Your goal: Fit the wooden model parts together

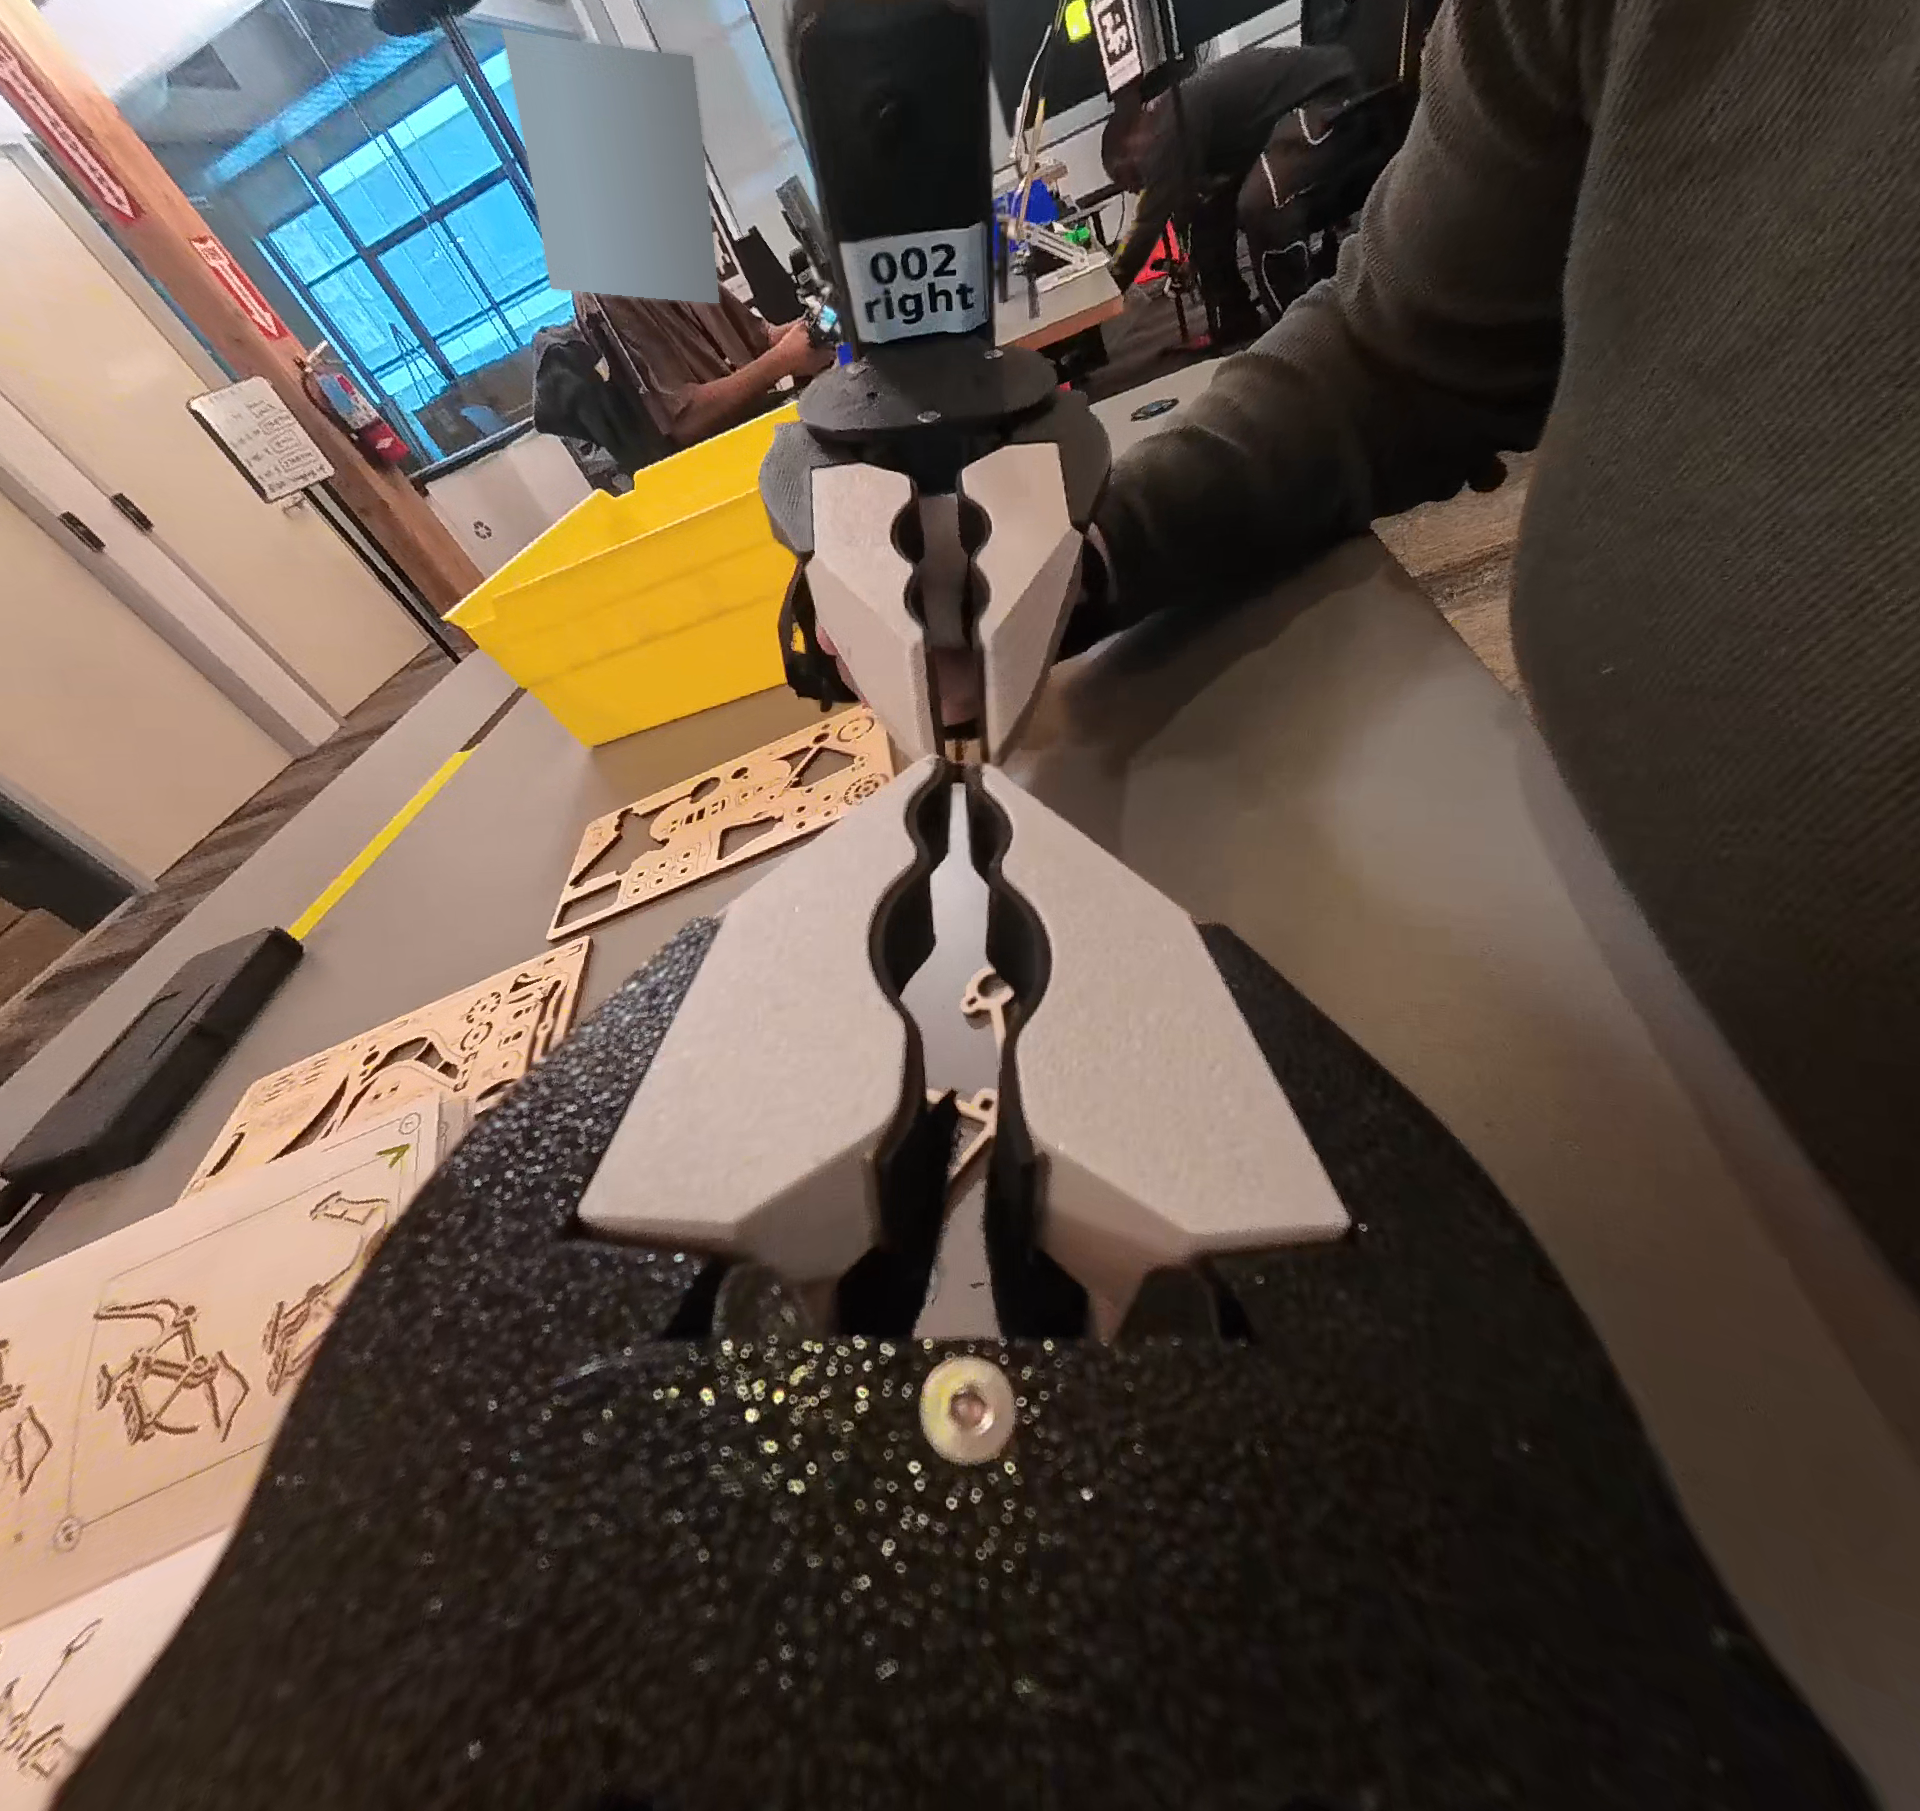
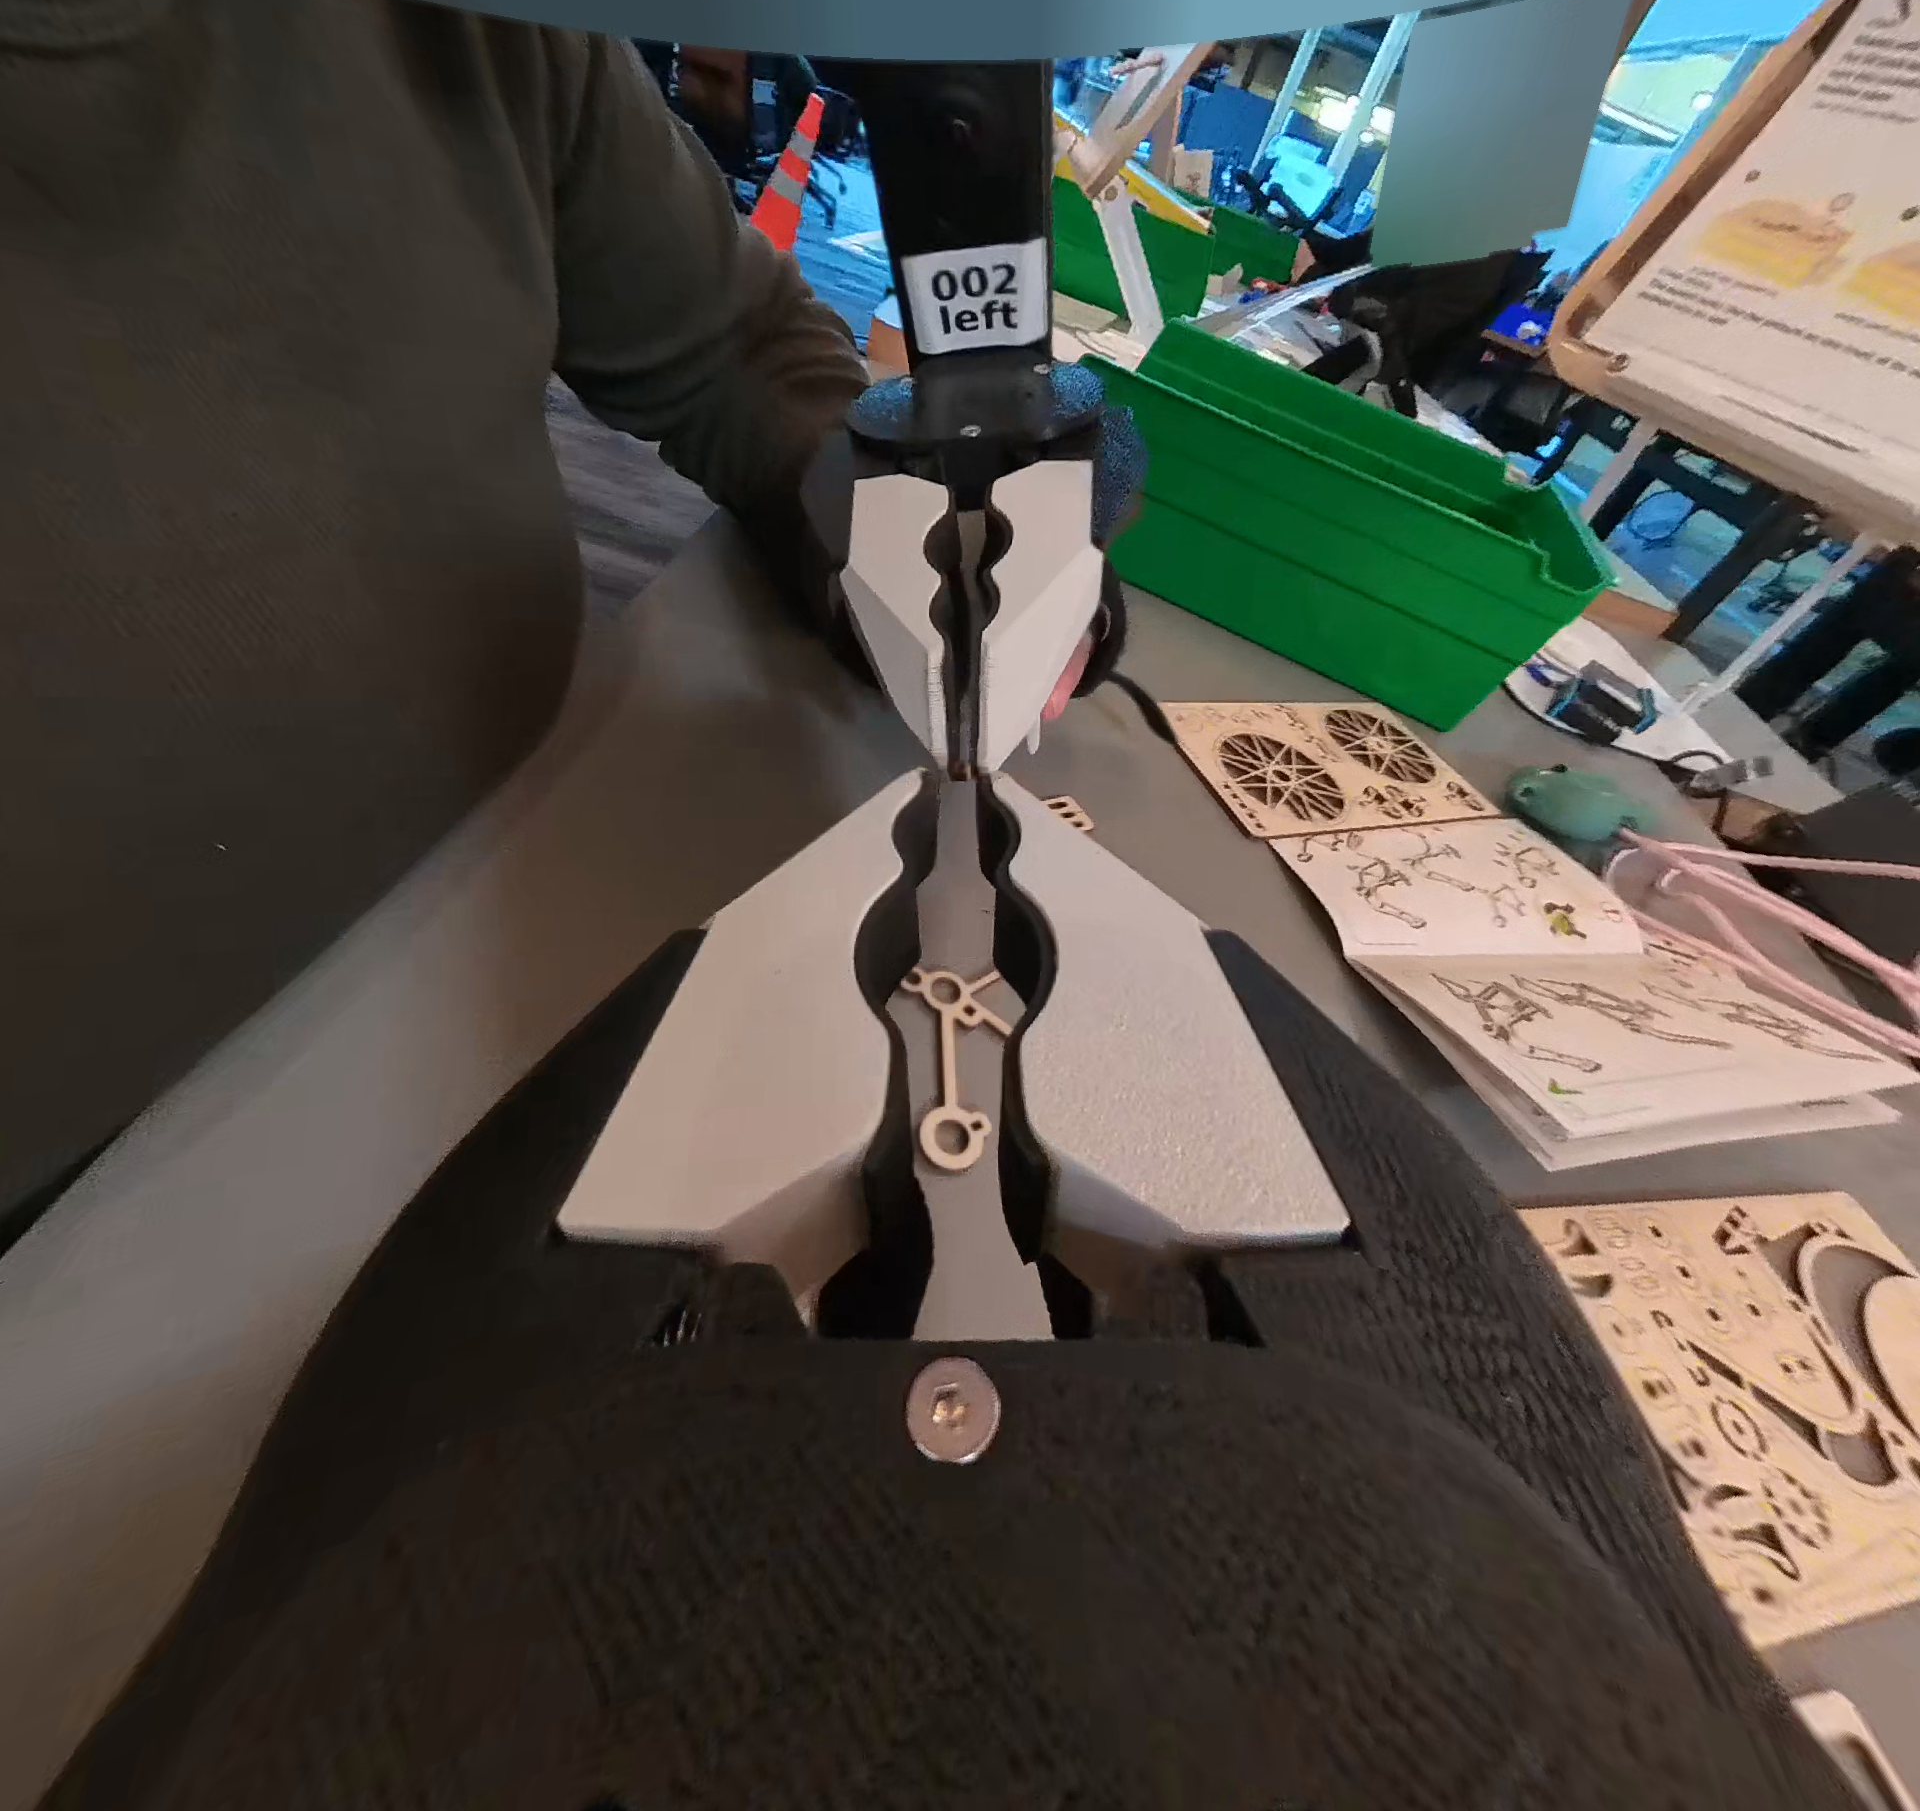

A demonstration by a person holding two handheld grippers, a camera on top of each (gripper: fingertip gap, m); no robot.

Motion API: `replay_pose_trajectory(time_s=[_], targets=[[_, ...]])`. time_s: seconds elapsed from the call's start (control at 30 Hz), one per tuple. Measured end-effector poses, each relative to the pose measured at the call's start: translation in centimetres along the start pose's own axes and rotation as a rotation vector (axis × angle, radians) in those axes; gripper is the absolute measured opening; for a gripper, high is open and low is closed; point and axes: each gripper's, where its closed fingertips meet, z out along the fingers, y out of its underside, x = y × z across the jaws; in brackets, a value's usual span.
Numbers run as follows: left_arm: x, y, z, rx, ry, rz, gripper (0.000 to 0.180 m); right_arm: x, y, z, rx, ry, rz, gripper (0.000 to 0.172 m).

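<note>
The grey table [image 1: 1351, 930] carries everything, and the two bins are its bulkiest load: one yellow bin [image 1: 644, 608] seen from the left wrist view, one green bin [image 2: 1351, 525] seen from the right. Flat on the table lie laser-cut wooden sheets: two in the left view, one farther off [image 1: 717, 826] and one nearer [image 1: 416, 1065], and two in the right view, a sheet with spoked wheels [image 2: 1330, 764] and a sheet at the lower edge [image 2: 1714, 1398] (whether any sheet shows in both views I cannot tell). One open instruction booklet [image 2: 1558, 992] lies beside the wheel sheet.

Above the table the left gripper [image 1: 956, 769] and the right gripper [image 2: 961, 779] meet tip to tip. The left one's fingers are pressed together at the very tip; the right one's stand a sliver apart, and a tiny brownish piece [image 1: 958, 748] sits where the four tips meet. Who actually grips it I cannot tell. One loose cut-out part with rings [image 2: 951, 1065] lies on the table below them, untouched.

The step in hand looks like mating or passing that tiny piece. The next move calls for steady alignment and a gentle push along the fingers, since so small a piece would slip easily
</note>
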Motion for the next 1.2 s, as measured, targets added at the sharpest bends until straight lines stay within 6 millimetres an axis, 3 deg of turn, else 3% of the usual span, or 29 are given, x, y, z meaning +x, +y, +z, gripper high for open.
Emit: replay_pose_trajectory(time_s=[1.03,1.2], targets=[[0.2,-0.1,-0.1,0.036,0.064,-0.102,0.0,-0.1,-0.5,0.0,0.009,0.038,-0.083,0.001],[0.4,2.2,0.0,-0.118,0.103,-0.122,0.0,0.2,1.4,-0.3,-0.119,0.012,-0.072,0.001]])
